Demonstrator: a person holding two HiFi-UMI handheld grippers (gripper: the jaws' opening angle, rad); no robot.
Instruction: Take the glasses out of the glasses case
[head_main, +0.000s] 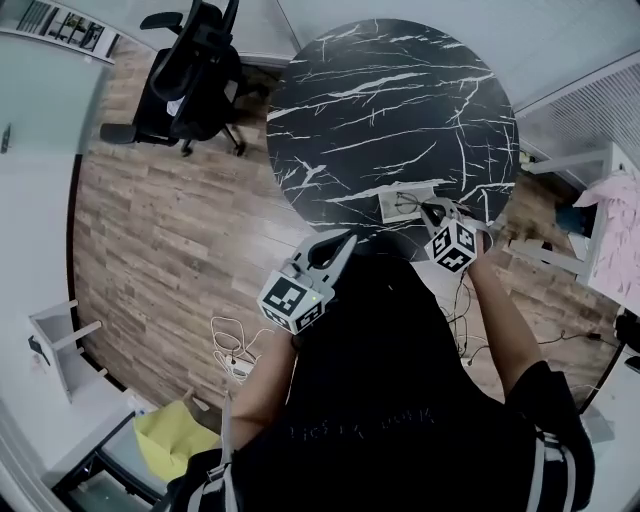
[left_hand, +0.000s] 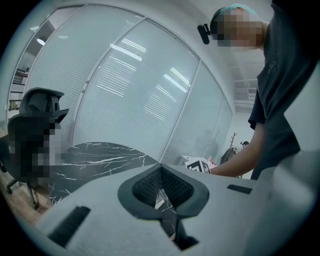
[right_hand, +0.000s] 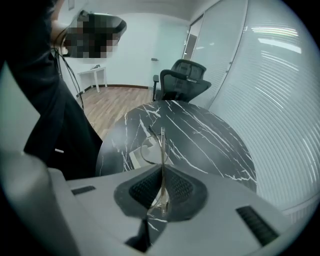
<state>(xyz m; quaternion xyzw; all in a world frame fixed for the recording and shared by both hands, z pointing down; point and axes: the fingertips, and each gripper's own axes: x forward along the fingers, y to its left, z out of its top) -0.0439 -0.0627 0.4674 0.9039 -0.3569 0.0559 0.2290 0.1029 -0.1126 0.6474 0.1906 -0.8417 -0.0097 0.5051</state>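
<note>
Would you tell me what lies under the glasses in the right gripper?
The pale glasses case, on the black marble table, lies below the glasses pinched by the right gripper. Its inside is partly covered.

even, cool indoor light with soft shadows. bright striped reflections on the glass wall (left_hand: 145, 75). strong fisheye bending at the edges; dark corner vignette in both gripper views; close foreground slightly soft.

A round black table (head_main: 390, 120) stands on a brown wood floor (head_main: 170, 260) beside a black chair (head_main: 190, 75)
</note>
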